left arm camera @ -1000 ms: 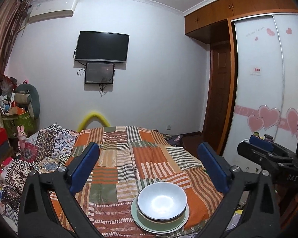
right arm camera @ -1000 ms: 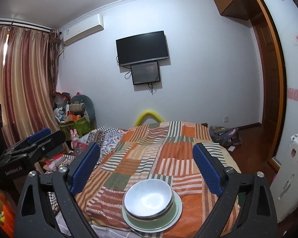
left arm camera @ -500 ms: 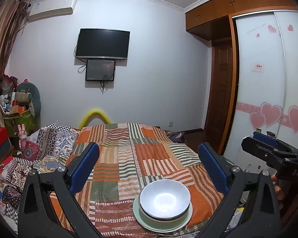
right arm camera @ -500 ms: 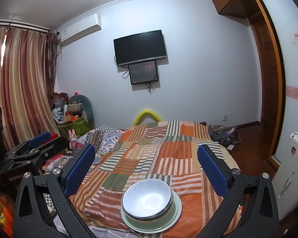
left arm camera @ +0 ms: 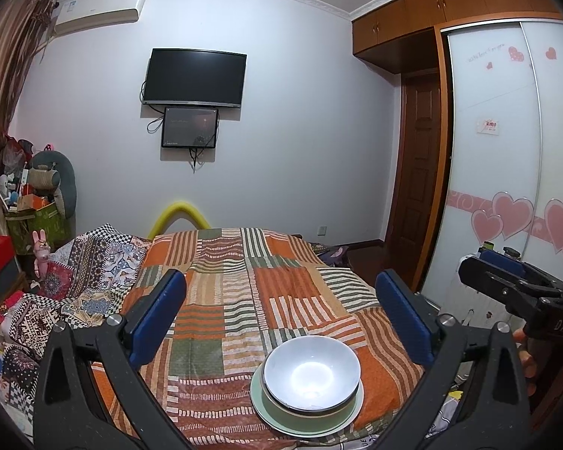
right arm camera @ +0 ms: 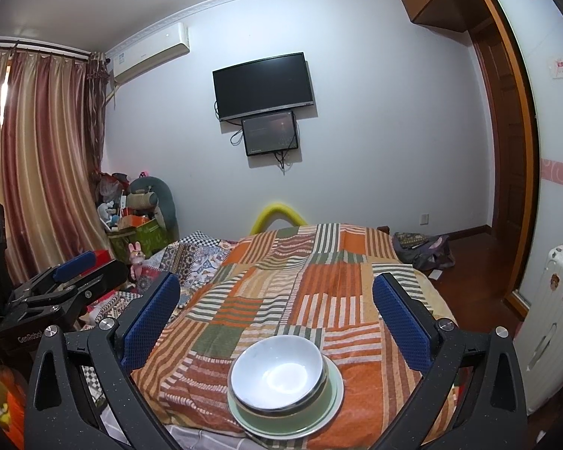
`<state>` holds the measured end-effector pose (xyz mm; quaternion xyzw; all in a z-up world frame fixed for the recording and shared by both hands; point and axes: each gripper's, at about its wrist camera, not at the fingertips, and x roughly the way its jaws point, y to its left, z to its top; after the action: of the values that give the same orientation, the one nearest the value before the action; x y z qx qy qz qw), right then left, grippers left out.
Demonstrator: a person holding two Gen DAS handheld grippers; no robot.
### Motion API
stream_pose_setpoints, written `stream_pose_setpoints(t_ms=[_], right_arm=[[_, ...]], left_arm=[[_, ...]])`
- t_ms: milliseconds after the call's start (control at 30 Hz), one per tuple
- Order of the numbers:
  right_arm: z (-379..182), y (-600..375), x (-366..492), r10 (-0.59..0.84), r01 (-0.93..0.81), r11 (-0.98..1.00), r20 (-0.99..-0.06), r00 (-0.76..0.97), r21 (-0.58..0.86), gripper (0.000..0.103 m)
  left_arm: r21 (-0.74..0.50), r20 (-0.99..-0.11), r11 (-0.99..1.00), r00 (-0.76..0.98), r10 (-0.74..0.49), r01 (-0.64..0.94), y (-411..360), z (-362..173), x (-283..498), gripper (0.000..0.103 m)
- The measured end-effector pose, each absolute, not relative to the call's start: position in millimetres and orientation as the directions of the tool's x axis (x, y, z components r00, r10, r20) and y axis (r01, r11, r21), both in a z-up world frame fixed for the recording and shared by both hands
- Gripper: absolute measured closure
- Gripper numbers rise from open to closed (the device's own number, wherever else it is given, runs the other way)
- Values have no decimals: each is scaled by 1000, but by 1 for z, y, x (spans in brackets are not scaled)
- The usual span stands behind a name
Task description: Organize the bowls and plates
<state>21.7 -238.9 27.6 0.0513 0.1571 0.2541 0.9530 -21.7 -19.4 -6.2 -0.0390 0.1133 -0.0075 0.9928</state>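
A white bowl (left arm camera: 311,373) sits nested in other dishes on a pale green plate (left arm camera: 307,418) at the near end of the bed. The same stack shows in the right wrist view, bowl (right arm camera: 277,373) on plate (right arm camera: 286,418). My left gripper (left arm camera: 281,318) is open and empty, held above and behind the stack. My right gripper (right arm camera: 276,317) is open and empty, also above the stack. Each gripper shows in the other's view: the right one (left arm camera: 514,288) at the right edge, the left one (right arm camera: 60,288) at the left edge.
The bed has a striped patchwork cover (left arm camera: 244,292). A patterned quilt (left arm camera: 82,273) lies on its left side. Boxes and toys (left arm camera: 30,210) pile up at the left wall. A wardrobe (left arm camera: 506,150) and a white suitcase (right arm camera: 551,322) stand on the right.
Both grippers have risen and tilted slightly, so the stack sits a little lower and nearer in view. The dishes have not moved. Both stay open.
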Motion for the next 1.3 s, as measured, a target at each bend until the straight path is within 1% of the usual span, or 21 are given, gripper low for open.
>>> stream_pose_setpoints(t_ms=[467,800,1300], right_arm=[[29,-237,20,502,-470,864,-275,820,178,1],[30,-237,22,501,-469,865,-276,820,178,1],[28,-235,24,502,-466,865,-287,816,188,1]], left_arm=[[-79,-227,997,974,-23,5,-19,-7,-21,0],[-85,-225,996,973,-43,25,-18,-9,-21,0],[-93,-243,995,968,-68,47,-20,-9,-16,0]])
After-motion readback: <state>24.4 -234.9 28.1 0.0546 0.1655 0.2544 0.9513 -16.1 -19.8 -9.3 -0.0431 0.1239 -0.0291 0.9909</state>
